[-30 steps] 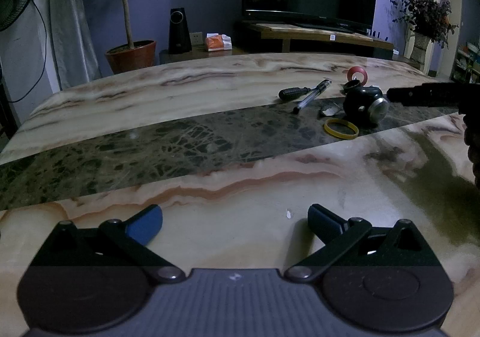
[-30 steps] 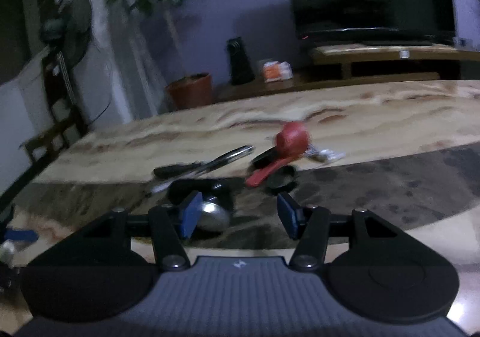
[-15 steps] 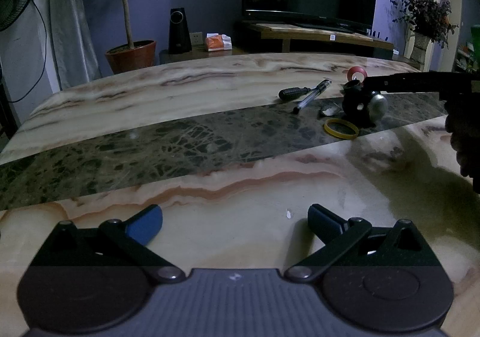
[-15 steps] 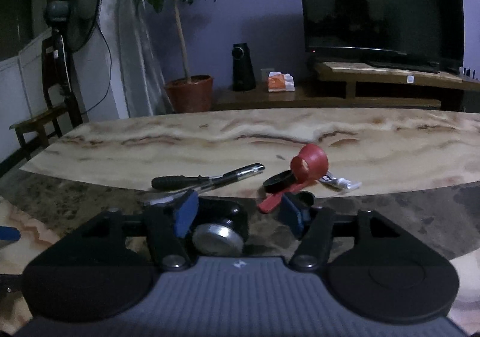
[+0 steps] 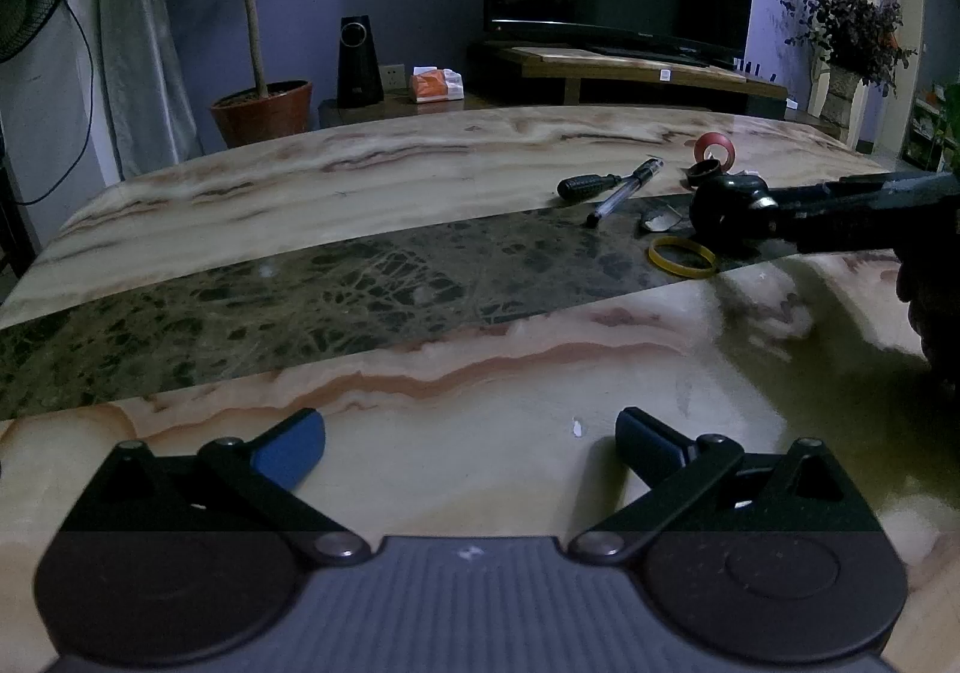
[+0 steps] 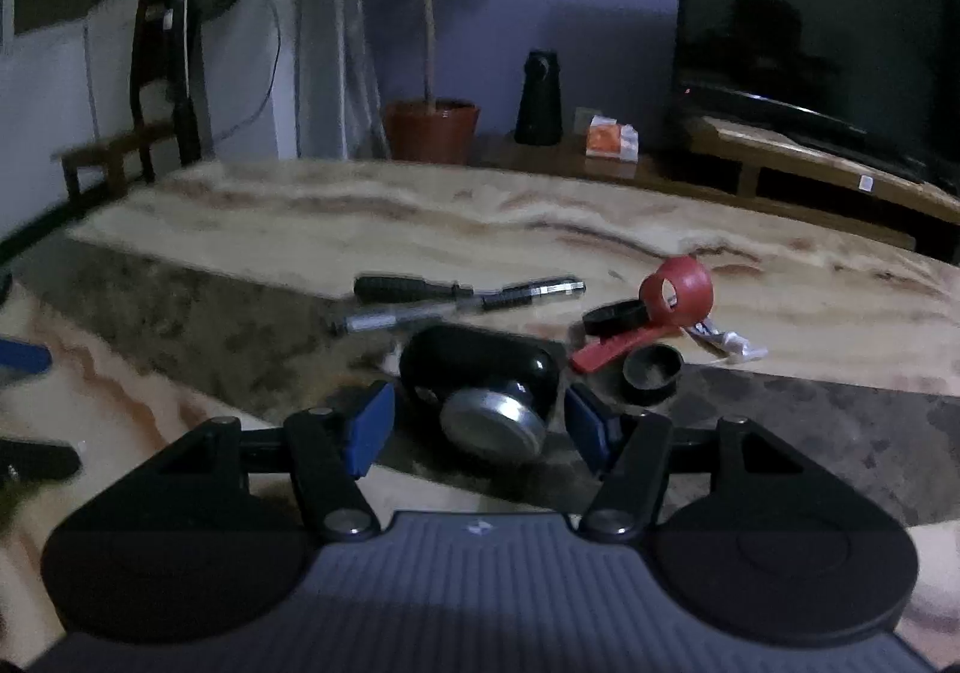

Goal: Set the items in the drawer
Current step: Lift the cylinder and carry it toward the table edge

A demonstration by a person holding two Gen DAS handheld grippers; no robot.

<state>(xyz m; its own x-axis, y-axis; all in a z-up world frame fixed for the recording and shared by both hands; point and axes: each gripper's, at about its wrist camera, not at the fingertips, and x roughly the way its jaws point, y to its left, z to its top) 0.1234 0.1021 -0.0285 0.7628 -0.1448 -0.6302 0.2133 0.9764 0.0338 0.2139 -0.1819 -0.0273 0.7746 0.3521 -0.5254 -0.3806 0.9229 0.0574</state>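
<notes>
Two blue pads of my right gripper [image 6: 477, 424] stand spread on either side of a black gadget [image 6: 480, 367] on the table [image 5: 360, 205], not yet touching it. Its long axis runs across the gap, metal disc facing me. My left gripper [image 5: 471, 436], also spread and empty, is well apart. No drawer is visible.

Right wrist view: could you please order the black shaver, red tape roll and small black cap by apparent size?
1. black shaver, nearest the camera, so partly inflated
2. red tape roll
3. small black cap, close to the roll; unsure
</notes>
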